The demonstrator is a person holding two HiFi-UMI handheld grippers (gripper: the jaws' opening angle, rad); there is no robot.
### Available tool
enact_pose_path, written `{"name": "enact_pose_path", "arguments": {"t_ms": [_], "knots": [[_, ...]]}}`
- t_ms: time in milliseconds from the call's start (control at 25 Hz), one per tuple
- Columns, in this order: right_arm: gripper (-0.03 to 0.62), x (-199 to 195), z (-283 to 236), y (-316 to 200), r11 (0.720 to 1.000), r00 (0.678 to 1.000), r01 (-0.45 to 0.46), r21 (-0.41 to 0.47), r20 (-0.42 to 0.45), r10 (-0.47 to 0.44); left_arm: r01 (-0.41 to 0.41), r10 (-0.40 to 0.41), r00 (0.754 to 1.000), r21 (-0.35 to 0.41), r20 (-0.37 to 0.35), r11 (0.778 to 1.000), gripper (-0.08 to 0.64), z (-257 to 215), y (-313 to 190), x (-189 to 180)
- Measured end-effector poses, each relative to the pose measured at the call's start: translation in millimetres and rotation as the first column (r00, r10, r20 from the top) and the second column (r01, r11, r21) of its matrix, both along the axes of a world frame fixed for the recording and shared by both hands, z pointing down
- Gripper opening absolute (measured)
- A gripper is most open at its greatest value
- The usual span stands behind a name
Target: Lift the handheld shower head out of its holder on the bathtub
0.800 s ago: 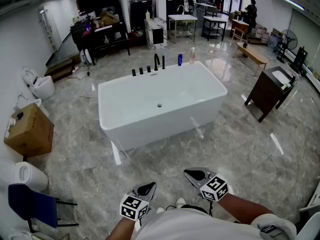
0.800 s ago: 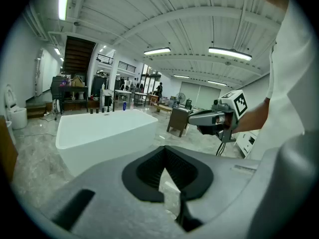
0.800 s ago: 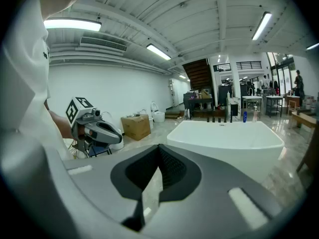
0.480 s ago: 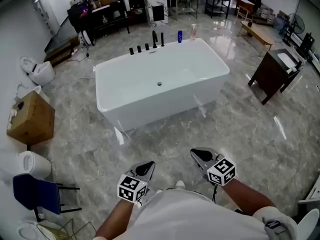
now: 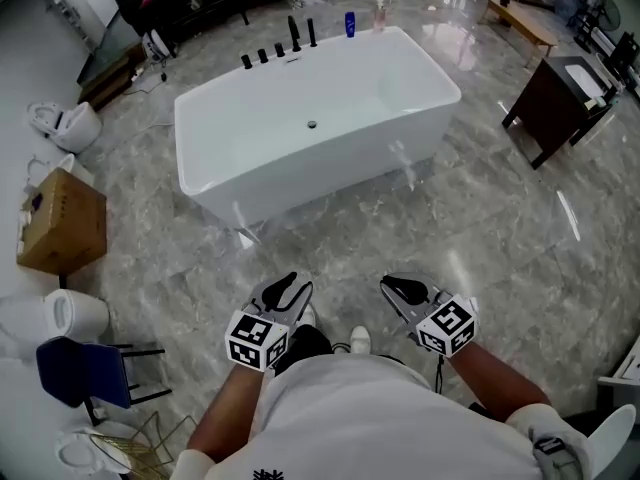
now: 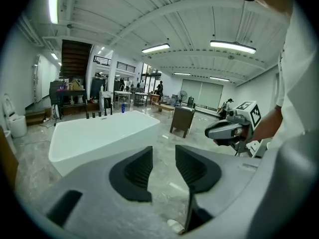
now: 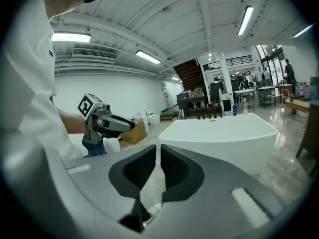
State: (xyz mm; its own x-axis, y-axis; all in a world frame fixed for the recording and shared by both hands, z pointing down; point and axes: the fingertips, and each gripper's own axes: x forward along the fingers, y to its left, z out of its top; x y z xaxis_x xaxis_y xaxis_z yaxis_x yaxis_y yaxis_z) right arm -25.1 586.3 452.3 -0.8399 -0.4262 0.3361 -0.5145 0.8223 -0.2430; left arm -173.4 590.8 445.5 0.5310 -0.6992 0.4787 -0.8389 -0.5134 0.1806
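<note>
The white bathtub stands in the upper middle of the head view. On its far rim is a row of black fittings; the slim upright shower head stands at the row's right end. Both grippers hang close to my body, far short of the tub. My left gripper is open with nothing between its jaws. My right gripper has its jaws nearly touching, with nothing in them. Each gripper view shows the tub some way ahead and the other gripper beside it.
A blue bottle and a clear bottle stand on the tub's far rim. A cardboard box, a toilet, a white bin and a blue chair line the left. A dark vanity cabinet stands at the right.
The head view has tipped further down, so the tub now lies higher in the picture. Both grippers have moved up in the picture, still near my body.
</note>
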Motion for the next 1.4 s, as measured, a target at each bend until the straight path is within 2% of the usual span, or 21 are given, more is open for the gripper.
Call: {"name": "enact_pose_path", "arguments": {"t_ms": [120,400,560,800,920,1120,1400], "knots": [[0.071,3,12,-26,1.0,1.0,-0.015,-0.02,-0.014,0.015,0.008,-0.008,1.0,-0.006,-0.021,1.0,0.176,6,-35,-2],[0.069,-28,14,-95,0.998,0.995,-0.067,-0.015,-0.072,0.066,-0.024,0.024,0.999,0.015,-0.023,1.0,0.225,11,-129,-34],[0.055,-58,0,-148,0.992,0.988,-0.127,0.009,-0.083,0.127,-0.079,0.079,0.996,0.003,-0.027,0.997,0.225,13,-188,-63],[0.049,-89,-11,-213,0.974,0.969,-0.226,0.022,-0.098,0.227,-0.195,0.195,0.981,0.032,0.014,0.98,0.241,13,-275,-89],[0.049,-98,-6,-233,0.969,0.961,-0.249,0.007,-0.119,0.248,-0.214,0.214,0.977,0.031,0.015,0.976,0.244,21,-312,-99],[0.041,-84,-7,-263,0.955,0.946,-0.295,-0.008,-0.141,0.291,-0.186,0.186,0.982,0.01,-0.035,0.982,0.244,30,-356,-97],[0.031,-38,2,-331,0.956,0.947,-0.293,0.004,-0.133,0.291,-0.148,0.148,0.989,-0.011,-0.006,0.989,0.249,40,-432,-70]]}}
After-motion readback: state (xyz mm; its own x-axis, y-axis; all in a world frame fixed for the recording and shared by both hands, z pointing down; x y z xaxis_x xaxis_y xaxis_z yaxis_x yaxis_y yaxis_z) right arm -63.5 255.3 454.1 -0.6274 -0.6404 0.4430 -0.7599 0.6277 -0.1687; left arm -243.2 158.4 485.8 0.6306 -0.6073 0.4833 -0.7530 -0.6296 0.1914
